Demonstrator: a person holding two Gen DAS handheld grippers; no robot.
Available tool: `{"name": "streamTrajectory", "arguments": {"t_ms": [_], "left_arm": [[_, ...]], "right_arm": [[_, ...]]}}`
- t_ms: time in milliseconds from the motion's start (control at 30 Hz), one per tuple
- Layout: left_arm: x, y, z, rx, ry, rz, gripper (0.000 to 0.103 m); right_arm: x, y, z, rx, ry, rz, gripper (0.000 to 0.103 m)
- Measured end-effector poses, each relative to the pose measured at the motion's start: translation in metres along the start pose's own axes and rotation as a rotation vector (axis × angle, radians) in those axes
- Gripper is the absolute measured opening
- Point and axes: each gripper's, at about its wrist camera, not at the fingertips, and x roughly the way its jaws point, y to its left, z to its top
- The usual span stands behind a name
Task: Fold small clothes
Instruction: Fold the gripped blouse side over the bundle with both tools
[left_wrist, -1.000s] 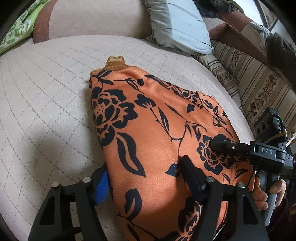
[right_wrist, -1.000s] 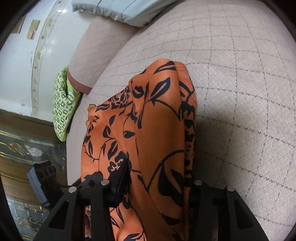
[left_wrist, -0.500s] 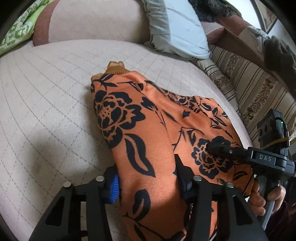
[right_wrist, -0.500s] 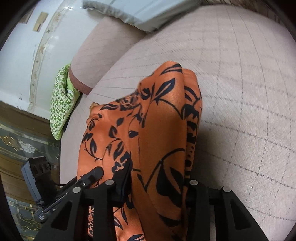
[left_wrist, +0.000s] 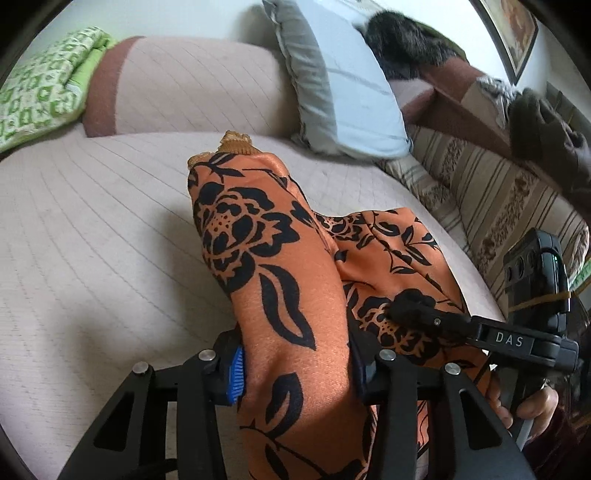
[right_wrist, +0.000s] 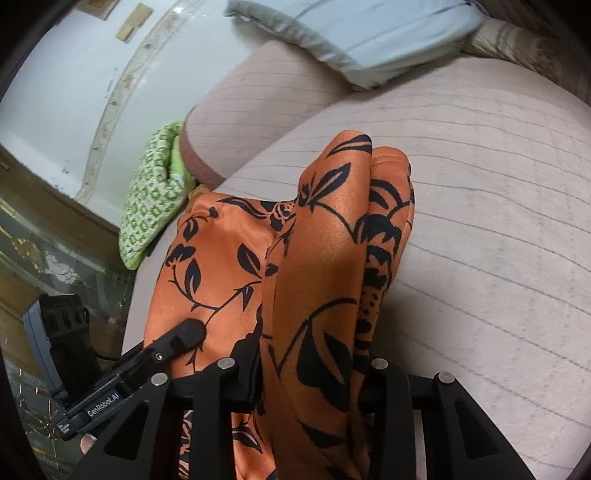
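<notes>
The orange flowered garment (left_wrist: 280, 295) lies on the quilted sofa seat (left_wrist: 92, 258), its near end bunched and raised. The left gripper (left_wrist: 295, 373) and right gripper (right_wrist: 310, 373), jaws just closing, each pinch a gather of it. This looks like the start of a fold: next, carry the held end toward the collar. The seat is bare leftward; a pillow (left_wrist: 343, 92) crowds the back.
</notes>
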Motion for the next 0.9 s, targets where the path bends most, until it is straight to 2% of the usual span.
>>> {"name": "streamTrajectory", "arguments": {"t_ms": [367,600,900], "left_arm": [[-0.012,0.021,-0.001,-0.046,-0.07,0.086,0.046],[-0.03,0.052,-0.015,-0.065,-0.072,0.153,0.046],[-0.036,0.067,-0.014,-0.102,-0.071,0.247,0.046]], "right_arm": [[0.029,0.055,-0.002,-0.051,-0.01,0.089,0.035],[0.062,0.078,-0.008,-0.063,0.039,0.128,0.035],[0.108,0.108,-0.02,-0.095,0.086,0.158,0.035]]}}
